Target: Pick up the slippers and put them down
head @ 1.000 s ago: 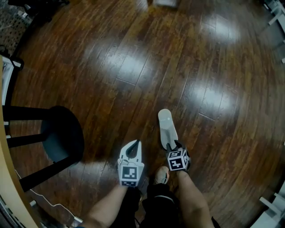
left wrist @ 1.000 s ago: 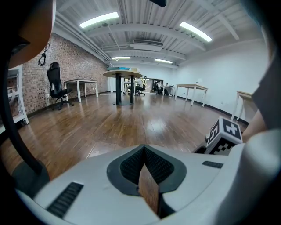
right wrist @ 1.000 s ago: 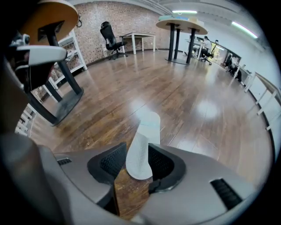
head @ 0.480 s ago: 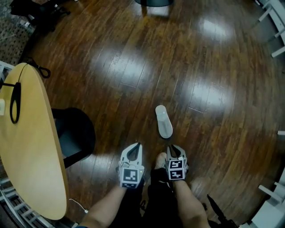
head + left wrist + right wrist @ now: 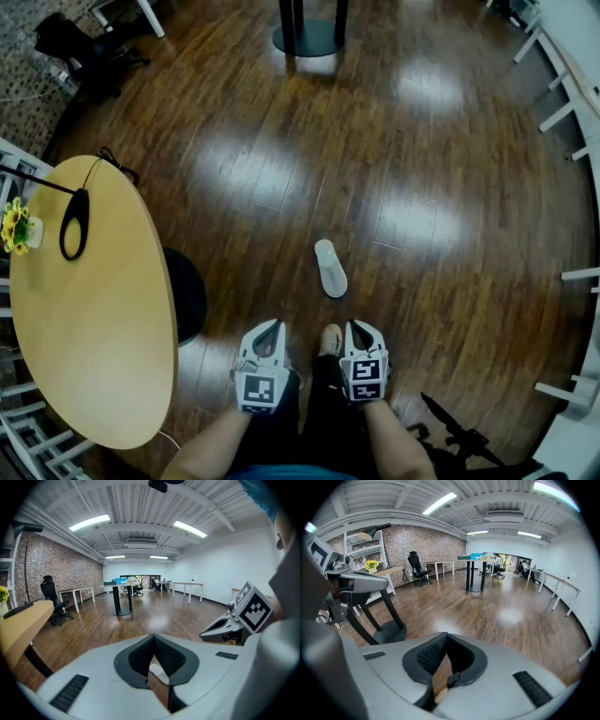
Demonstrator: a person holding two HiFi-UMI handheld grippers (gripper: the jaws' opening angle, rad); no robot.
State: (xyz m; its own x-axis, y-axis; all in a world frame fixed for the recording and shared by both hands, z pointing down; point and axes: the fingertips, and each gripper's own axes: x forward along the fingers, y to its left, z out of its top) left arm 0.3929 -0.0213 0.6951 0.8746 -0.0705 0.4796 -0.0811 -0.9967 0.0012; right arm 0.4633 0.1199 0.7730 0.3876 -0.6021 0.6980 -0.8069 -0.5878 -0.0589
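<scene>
One pale grey slipper (image 5: 330, 268) lies flat on the dark wood floor, just ahead of the person's shoe (image 5: 329, 339). No second slipper shows. Both grippers hang high above the floor, close to the person's body. My left gripper (image 5: 272, 324) is left of the shoe, its jaws together and nothing in them (image 5: 153, 636). My right gripper (image 5: 357, 324) is right of the shoe and well clear of the slipper. Its jaws have just been closing and now meet with nothing between them (image 5: 446, 634).
A round yellow-wood table (image 5: 94, 319) stands at the left with a black loop (image 5: 73, 223) and yellow flowers (image 5: 13, 225) on it. A black stool base (image 5: 189, 295) sits under its edge. A black pedestal base (image 5: 307, 37) is far ahead; white table legs (image 5: 562, 112) line the right.
Both grippers and the head camera have risen, so the floor looks farther away. The right gripper was at the slipper's heel; it now hangs clear and the slipper rests on the floor.
</scene>
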